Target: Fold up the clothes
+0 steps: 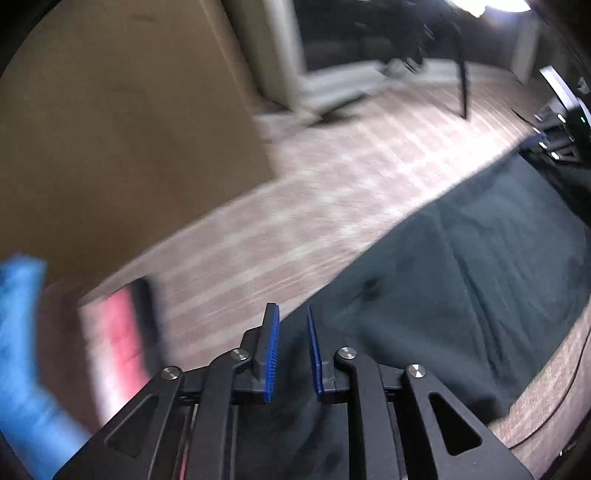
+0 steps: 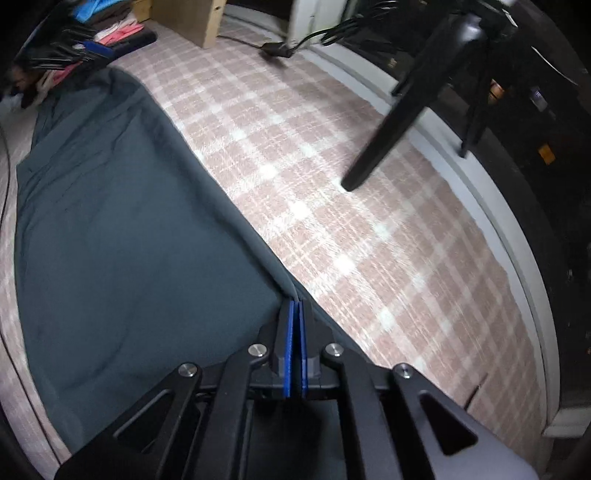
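Dark teal garment [image 2: 122, 221]; pink-and-white plaid cloth [image 2: 369, 229] under it; blue pads [image 1: 272, 354] on black hand-held gripper [image 1: 293, 350]; pink, blue pile [image 2: 110, 33].

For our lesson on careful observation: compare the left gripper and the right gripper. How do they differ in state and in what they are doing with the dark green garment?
The left gripper has a gap between its pads; the right gripper is closed. The right one pinches the dark green garment at its edge; the left one holds nothing and sits over the cloth. Both have blue pads and black linkages.

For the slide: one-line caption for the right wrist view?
Right gripper shut on the edge of the dark green garment, which lies spread over the pink plaid cloth.
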`<act>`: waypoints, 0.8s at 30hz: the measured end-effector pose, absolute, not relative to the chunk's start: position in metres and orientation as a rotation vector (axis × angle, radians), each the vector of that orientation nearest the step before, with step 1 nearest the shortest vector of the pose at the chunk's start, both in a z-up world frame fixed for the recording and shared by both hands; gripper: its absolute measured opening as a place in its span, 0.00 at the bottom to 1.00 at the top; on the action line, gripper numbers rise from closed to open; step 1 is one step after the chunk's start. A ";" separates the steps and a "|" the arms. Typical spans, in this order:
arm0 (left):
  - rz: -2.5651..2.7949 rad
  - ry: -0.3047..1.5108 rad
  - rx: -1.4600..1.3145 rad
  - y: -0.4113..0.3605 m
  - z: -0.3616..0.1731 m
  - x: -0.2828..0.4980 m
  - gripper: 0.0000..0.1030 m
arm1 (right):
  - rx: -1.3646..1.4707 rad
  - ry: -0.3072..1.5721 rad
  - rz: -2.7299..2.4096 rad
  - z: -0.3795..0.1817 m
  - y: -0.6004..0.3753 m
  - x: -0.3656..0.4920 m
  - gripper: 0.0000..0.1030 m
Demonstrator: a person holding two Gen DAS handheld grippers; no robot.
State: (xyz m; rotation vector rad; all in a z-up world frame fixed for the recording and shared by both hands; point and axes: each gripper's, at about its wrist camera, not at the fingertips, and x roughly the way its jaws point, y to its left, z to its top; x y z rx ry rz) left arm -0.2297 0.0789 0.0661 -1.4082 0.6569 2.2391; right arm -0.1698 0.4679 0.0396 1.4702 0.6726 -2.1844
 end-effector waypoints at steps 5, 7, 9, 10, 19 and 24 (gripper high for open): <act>2.325 0.463 -1.560 0.026 0.076 -0.166 0.17 | 1.381 0.562 -2.315 0.071 0.466 -0.143 0.07; 2.312 0.456 -1.602 0.022 0.057 -0.141 0.19 | 1.377 0.492 -2.253 0.068 0.451 -0.126 0.07; 2.309 0.456 -1.652 0.018 0.038 -0.139 0.19 | 1.401 0.494 -2.189 0.057 0.440 -0.111 0.07; 2.327 0.442 -1.677 0.013 0.029 -0.145 0.19 | 1.427 0.515 -2.158 0.047 0.435 -0.106 0.07; 2.419 0.487 -1.580 0.018 0.050 -0.159 0.25 | 1.486 0.136 -2.443 0.074 0.513 -0.057 0.18; 2.378 0.519 -1.434 0.063 0.091 -0.146 0.26 | 1.573 -0.289 -2.920 0.107 0.670 0.036 0.33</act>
